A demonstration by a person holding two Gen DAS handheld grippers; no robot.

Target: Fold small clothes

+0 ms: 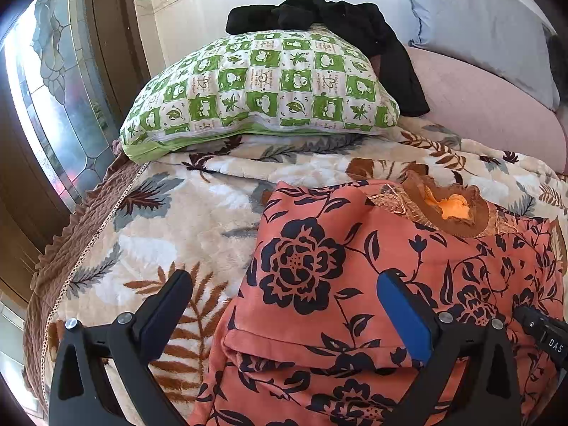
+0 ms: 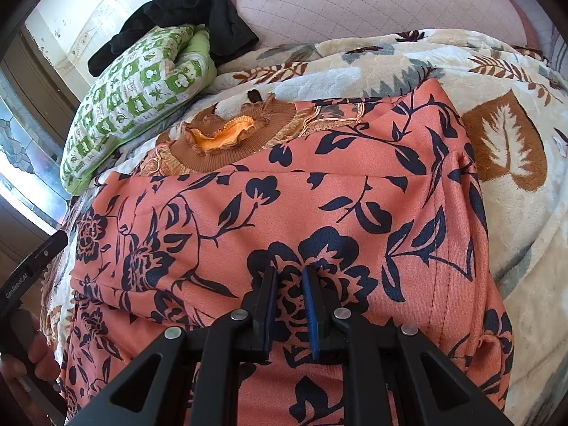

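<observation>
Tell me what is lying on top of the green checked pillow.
A black garment is bunched on top of the green checked pillow, one end trailing down its far side. What lies beneath that garment is covered.

The left gripper has its jaws spread wide apart, and nothing sits between them. The right gripper has its jaws close together with only a narrow gap. A bare hand holds the left gripper's body.

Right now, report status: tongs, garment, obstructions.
Left tongs open, empty. Right tongs nearly closed, nothing gripped. Orange floral top partly folded on blanket. Nothing in the way.
</observation>
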